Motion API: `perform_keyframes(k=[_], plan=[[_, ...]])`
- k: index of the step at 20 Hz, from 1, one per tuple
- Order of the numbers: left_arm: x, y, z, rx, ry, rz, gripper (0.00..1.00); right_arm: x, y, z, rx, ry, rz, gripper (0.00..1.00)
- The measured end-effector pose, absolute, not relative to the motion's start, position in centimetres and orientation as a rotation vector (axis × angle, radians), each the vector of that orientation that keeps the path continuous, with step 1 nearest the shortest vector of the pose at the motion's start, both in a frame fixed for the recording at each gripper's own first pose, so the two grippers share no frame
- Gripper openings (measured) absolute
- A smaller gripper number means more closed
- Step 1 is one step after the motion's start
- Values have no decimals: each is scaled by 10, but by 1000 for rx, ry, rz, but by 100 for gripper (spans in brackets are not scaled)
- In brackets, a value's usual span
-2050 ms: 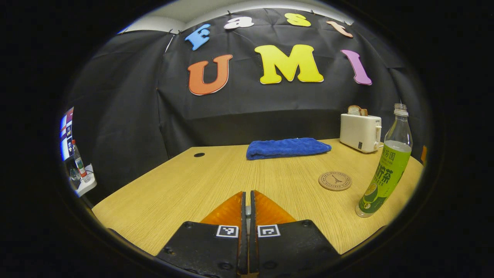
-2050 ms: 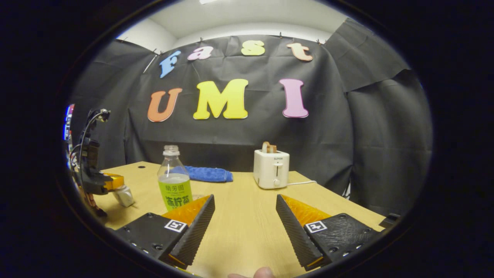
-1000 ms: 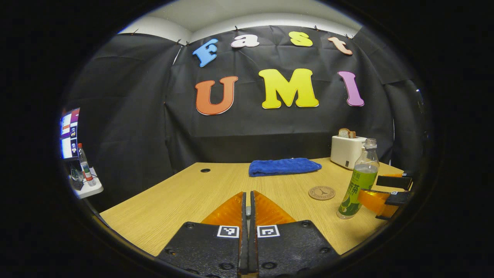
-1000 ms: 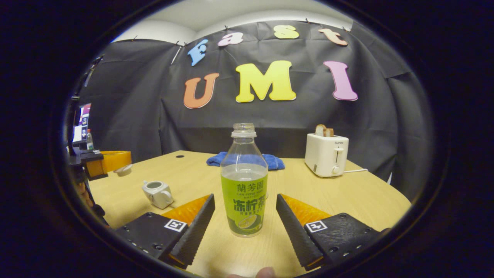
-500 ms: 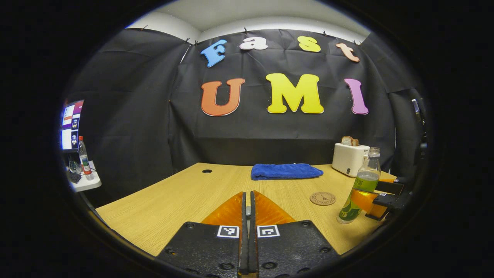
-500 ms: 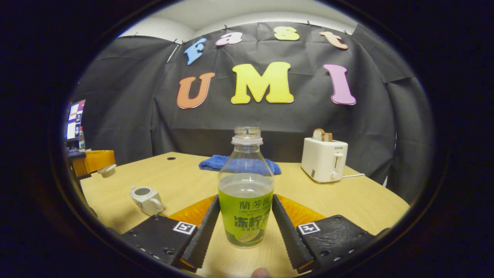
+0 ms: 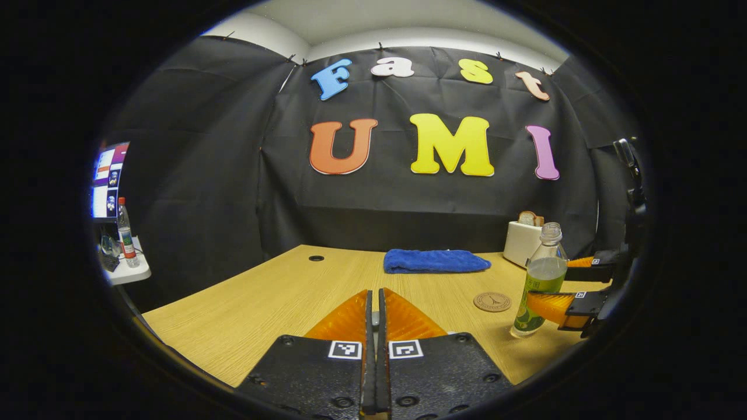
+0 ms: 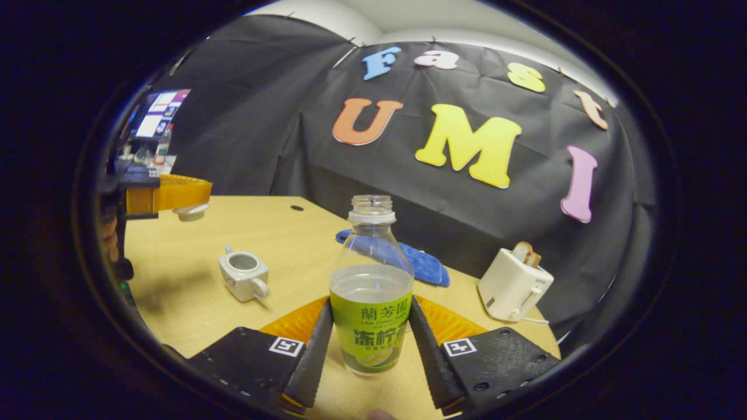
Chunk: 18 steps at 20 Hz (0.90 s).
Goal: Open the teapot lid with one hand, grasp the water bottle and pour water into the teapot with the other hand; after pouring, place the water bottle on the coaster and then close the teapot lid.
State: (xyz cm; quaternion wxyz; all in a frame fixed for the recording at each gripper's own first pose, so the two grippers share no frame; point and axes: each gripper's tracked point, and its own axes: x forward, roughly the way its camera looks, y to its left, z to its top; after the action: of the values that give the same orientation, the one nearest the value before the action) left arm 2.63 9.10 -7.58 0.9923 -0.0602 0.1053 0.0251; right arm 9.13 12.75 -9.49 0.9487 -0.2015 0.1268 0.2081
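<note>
Wooden table (image 7: 262, 297) holds one blue towel (image 7: 435, 261), one round coaster (image 7: 492, 301), one toaster (image 7: 521, 242) and one water bottle (image 7: 540, 280) in the left gripper view; the left gripper (image 7: 376, 315) is pressed together on something I cannot make out.

The right gripper view shows the right gripper (image 8: 369, 332) clamped on the upright bottle. One open teapot (image 8: 244, 274) sits left, its lid (image 8: 189, 212) lifted away.
</note>
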Motion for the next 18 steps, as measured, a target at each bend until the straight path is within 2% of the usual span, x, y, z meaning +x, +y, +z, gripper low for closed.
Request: perform_keyframes(k=[8, 18], plan=[[27, 128, -96, -106, 245, 62, 3, 110, 161, -112, -858, 280, 485, 73], [25, 148, -101, -105, 241, 65, 3, 121, 189, -127, -1257, 210, 538, 74]])
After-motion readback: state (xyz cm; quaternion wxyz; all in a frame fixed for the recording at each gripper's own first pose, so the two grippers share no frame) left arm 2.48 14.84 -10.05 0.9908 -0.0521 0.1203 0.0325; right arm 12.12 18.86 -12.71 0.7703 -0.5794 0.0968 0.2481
